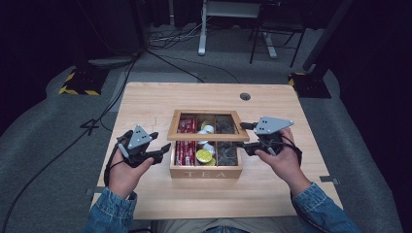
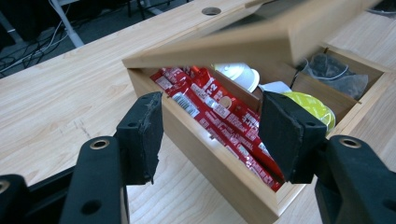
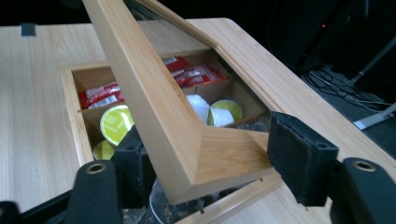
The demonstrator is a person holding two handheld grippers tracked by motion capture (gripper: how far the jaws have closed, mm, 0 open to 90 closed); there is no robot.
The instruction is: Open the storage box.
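1. Tea box (image 1: 206,172) sits mid-table (image 1: 145,104), its glass-paned lid (image 1: 208,138) partly raised.
2. Right gripper (image 3: 205,172) has the lid's corner between its jaws; whether they pinch it, I cannot tell.
3. Left gripper (image 2: 210,135) gapes, straddling the box wall by the red sachets (image 2: 219,114).

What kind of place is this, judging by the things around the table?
Probably a lab or recording studio, not a home: black curtains enclose the area, loose cables cross the grey carpet, and hazard-striped stand bases flank the wooden table.

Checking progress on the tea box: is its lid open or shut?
Partly open. The lid tilts up off the tea box, its corner between the right gripper jaws.
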